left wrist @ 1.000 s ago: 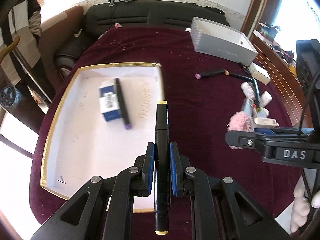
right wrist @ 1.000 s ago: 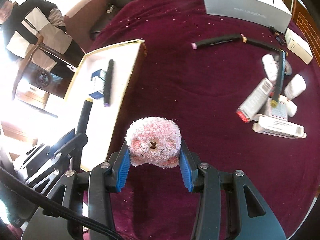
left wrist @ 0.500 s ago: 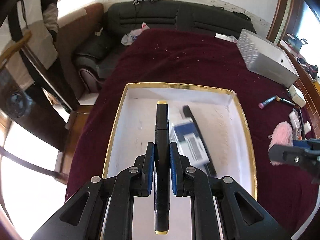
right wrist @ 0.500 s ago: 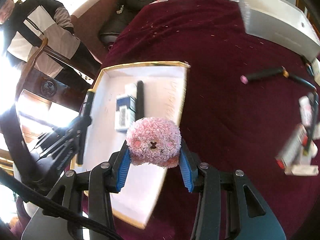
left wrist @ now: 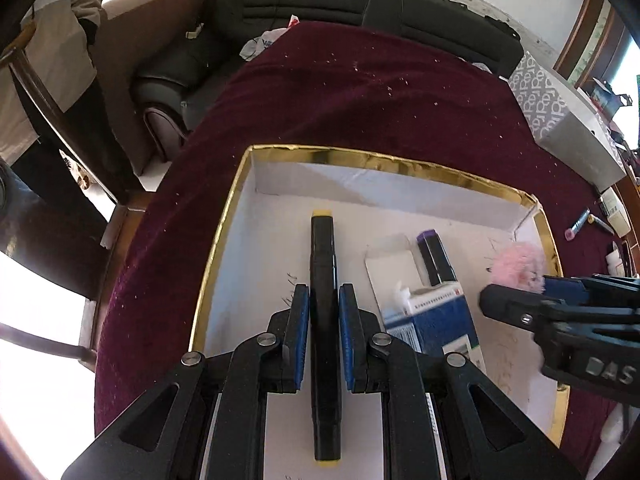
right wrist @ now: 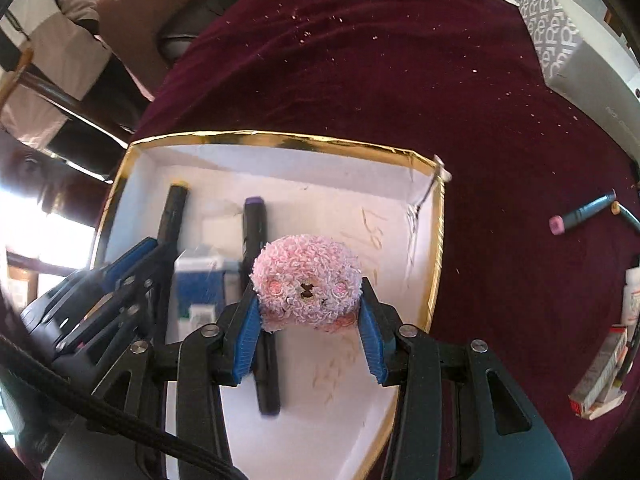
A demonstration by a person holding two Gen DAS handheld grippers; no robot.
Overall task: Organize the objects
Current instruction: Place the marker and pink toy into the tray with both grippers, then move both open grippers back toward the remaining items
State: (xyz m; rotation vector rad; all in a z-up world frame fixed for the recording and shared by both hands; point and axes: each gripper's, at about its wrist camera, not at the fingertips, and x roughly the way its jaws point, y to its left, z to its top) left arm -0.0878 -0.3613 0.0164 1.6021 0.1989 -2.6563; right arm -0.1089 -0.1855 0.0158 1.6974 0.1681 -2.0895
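two tools hang over a white, gold-rimmed box (right wrist: 436, 240) on the maroon surface (right wrist: 400, 80). inside it lie a blue carton (left wrist: 432, 320) and a purple-capped marker (right wrist: 256, 248). right tool (right wrist: 308, 300) pinches a pink plush ball (right wrist: 306, 280); left tool (left wrist: 324, 332) is clamped on a black yellow-tipped marker (left wrist: 322, 248).

A black marker with yellow ends (left wrist: 325, 320) is clamped between the blue pads of the left claw (left wrist: 324, 312), above a white gold-rimmed tray (left wrist: 360, 159). In the tray, a blue-and-white box (left wrist: 436, 320) and a purple-capped marker (left wrist: 434, 256) are seen. At the right, a pink fluffy toy (left wrist: 518, 264) is gripped by the right claw (left wrist: 520, 280).
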